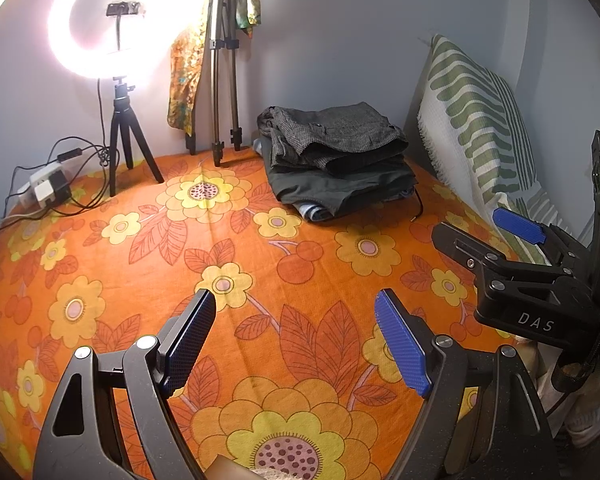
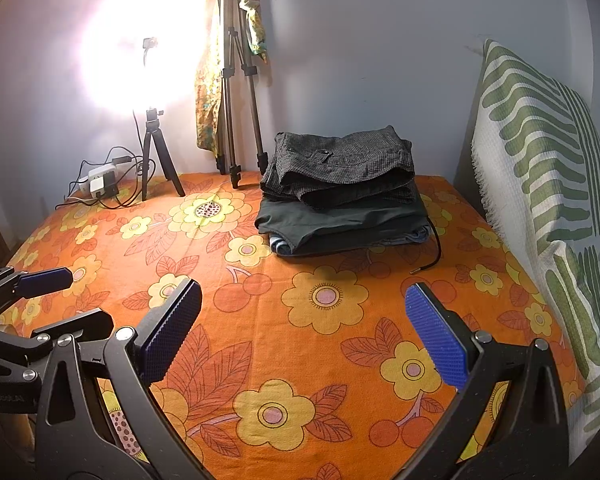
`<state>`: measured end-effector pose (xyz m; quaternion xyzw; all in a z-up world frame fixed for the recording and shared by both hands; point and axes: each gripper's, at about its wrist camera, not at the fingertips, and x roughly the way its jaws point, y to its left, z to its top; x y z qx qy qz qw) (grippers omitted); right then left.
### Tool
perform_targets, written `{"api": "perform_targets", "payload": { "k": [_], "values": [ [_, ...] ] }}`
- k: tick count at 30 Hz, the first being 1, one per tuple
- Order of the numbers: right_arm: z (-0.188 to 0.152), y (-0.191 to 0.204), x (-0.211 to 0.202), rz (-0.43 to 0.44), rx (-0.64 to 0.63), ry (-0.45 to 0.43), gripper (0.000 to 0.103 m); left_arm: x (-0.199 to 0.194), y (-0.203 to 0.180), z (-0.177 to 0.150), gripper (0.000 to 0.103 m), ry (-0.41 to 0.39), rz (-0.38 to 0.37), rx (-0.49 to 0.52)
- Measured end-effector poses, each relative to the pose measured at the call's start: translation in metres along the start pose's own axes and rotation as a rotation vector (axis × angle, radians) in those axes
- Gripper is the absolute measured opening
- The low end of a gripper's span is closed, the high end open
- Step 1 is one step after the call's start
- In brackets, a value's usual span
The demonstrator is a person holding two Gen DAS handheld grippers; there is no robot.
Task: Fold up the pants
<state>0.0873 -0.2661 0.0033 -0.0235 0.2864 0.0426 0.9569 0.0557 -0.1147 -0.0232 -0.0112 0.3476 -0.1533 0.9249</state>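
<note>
A stack of folded garments lies at the back of the orange flowered bedspread (image 1: 300, 264) (image 2: 300, 280). On top are grey checked pants (image 1: 332, 132) (image 2: 340, 160), and under them a dark green piece (image 1: 340, 188) (image 2: 332, 220). My left gripper (image 1: 295, 295) is open over bare bedspread, well short of the stack, with nothing between its blue pads (image 1: 192, 340). My right gripper (image 2: 304, 288) is open too and holds nothing. Each gripper shows at the edge of the other's view: the right gripper (image 1: 476, 228) on the right, the left gripper (image 2: 84, 296) on the left.
A lit ring light on a small tripod (image 1: 120, 132) (image 2: 156, 152) and a tall tripod (image 1: 224, 80) (image 2: 236, 100) stand at the back wall. A power strip with cables (image 1: 44, 188) (image 2: 100, 184) lies back left. A green-striped pillow (image 1: 476, 120) (image 2: 540, 180) leans on the right. A thin black cable (image 2: 432, 256) trails from the stack.
</note>
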Motion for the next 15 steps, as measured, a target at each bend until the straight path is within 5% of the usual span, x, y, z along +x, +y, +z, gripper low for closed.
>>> {"api": "perform_targets", "payload": {
  "k": [15],
  "values": [
    [0.0001,0.0007,0.0008,0.001,0.001,0.0,0.103,-0.0021,0.0049,0.0016,0.082,-0.026,0.009,0.01]
  ]
}}
